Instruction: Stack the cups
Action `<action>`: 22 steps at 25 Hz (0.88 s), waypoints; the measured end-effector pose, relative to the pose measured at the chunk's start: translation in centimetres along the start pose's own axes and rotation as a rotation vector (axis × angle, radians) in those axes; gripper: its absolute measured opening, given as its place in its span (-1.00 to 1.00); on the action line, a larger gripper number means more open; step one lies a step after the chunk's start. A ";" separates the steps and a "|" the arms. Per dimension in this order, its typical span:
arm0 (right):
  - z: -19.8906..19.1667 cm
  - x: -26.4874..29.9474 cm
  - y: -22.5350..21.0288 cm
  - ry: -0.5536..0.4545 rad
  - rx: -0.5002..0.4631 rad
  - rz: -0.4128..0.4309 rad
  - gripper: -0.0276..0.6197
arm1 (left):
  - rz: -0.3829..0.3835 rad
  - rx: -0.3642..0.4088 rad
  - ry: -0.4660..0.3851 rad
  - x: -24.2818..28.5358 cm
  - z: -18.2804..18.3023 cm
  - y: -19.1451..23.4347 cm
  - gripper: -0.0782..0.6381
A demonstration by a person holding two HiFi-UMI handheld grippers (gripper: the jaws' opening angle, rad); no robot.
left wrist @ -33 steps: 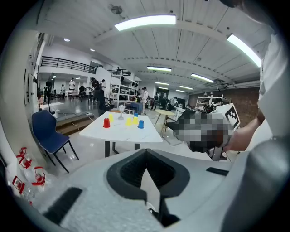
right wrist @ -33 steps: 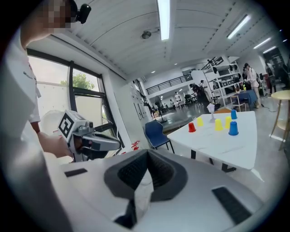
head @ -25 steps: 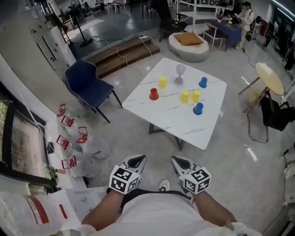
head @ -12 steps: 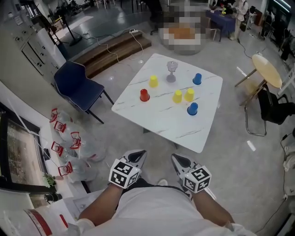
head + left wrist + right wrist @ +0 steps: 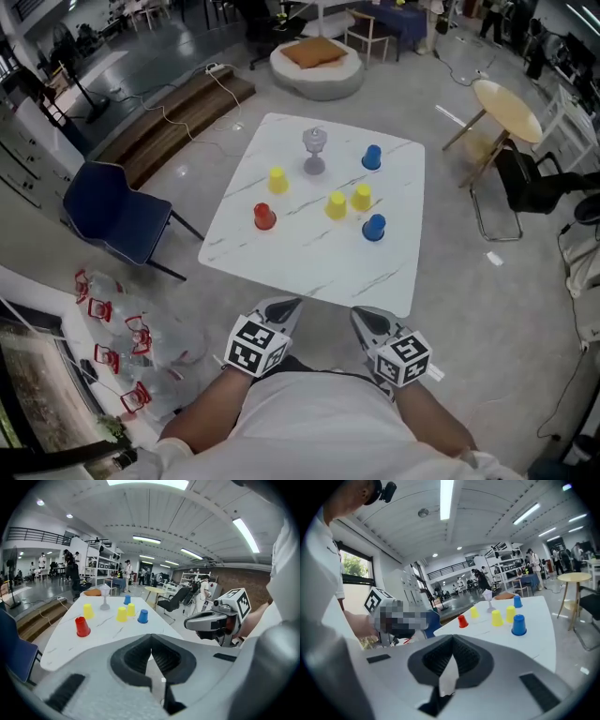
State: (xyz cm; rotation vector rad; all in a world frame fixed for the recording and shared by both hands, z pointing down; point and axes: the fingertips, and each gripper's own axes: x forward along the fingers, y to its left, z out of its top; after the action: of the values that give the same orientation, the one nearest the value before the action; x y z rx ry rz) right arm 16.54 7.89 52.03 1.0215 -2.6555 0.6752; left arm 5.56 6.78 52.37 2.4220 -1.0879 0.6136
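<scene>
With my left gripper [image 5: 279,311] and right gripper [image 5: 367,321] both clenched empty short of the desk [image 5: 309,272], where the red cup [image 5: 264,217], yellow cups [image 5: 336,206] and blue cups [image 5: 374,228] stood scattered upside down, I feared that reaching for the far ones could topple the goblet [image 5: 314,150] standing between them.

A polished grey floor [image 5: 469,309] fills most of the head view. At the centre stands a square white marble-patterned table [image 5: 281,272]. A dark blue chair [image 5: 108,211] sits at the left, and a low wooden platform [image 5: 178,108] lies at the upper left. At top centre a round white pouf [image 5: 314,86] carries an orange cushion [image 5: 317,52]. A round pale wooden table [image 5: 506,108] stands at the upper right. In the left gripper view, strip lights [image 5: 246,534] line the white ceiling. A window [image 5: 354,569] showing greenery is at the left of the right gripper view.
</scene>
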 end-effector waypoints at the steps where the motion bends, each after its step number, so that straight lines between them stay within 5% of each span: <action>1: 0.4 0.8 -0.6 -0.002 0.008 -0.033 -0.90 | -0.026 0.014 0.001 0.7 0.7 1.2 -0.76; 10: 4.6 8.6 -1.5 -0.022 0.090 -0.292 -0.90 | -0.210 0.132 0.035 1.5 5.6 11.9 -0.76; 17: 5.8 14.1 -1.0 0.007 0.064 -0.396 -0.90 | -0.300 0.158 0.046 1.8 6.0 17.6 -0.76; 22: 6.8 17.5 -0.8 0.039 -0.007 -0.413 -0.90 | -0.290 0.152 0.048 2.2 6.0 20.7 -0.76</action>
State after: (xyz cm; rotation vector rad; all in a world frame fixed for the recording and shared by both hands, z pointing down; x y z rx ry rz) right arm 3.95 -6.01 52.59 1.4756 -2.3018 0.5855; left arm -7.76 -10.31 52.54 2.6135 -0.6728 0.6720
